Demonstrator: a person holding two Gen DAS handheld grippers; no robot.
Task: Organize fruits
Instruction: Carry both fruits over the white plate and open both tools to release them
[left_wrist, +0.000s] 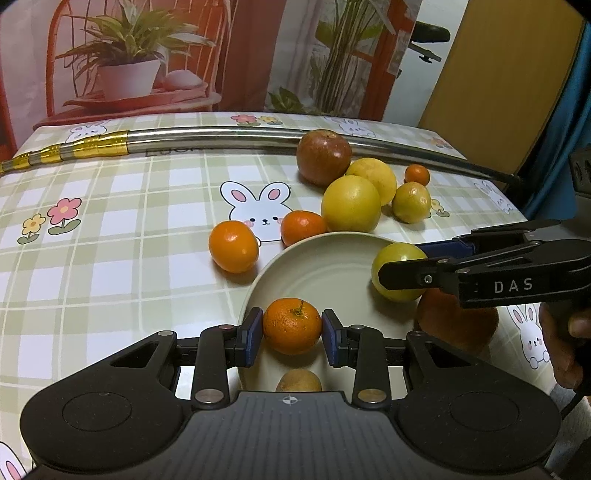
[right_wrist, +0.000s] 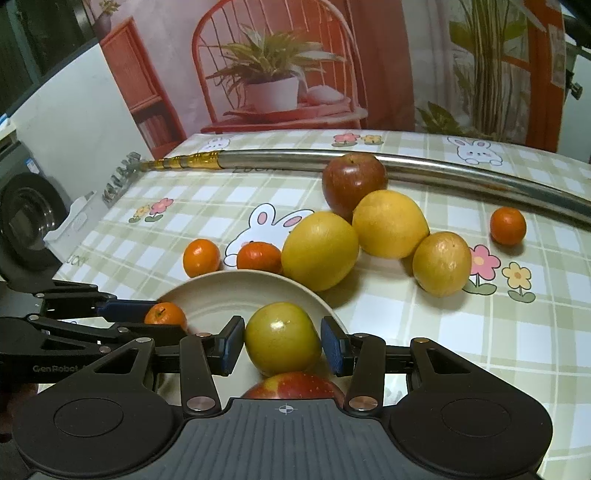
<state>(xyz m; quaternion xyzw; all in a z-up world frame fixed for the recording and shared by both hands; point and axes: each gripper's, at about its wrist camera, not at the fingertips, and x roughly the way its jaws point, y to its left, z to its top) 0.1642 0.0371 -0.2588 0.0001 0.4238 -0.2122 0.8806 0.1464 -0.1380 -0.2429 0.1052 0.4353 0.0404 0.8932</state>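
My left gripper (left_wrist: 291, 332) is shut on a small orange tangerine (left_wrist: 291, 325) over the near rim of a beige plate (left_wrist: 325, 258). My right gripper (right_wrist: 282, 345) is shut on a yellow-green apple (right_wrist: 282, 338) over the plate (right_wrist: 229, 291); it shows from the side in the left wrist view (left_wrist: 400, 273). A red-yellow apple (right_wrist: 293, 386) lies on the plate below it. A brownish fruit (left_wrist: 298, 382) lies under my left gripper. The left gripper with its tangerine (right_wrist: 164, 314) shows at the left of the right wrist view.
On the bunny tablecloth beyond the plate lie a red apple (left_wrist: 323, 157), two large yellow oranges (left_wrist: 351, 203), a smaller yellow fruit (left_wrist: 411, 202) and three loose tangerines (left_wrist: 233, 246). A long metal pole (left_wrist: 221, 136) with gold bands lies across the far side.
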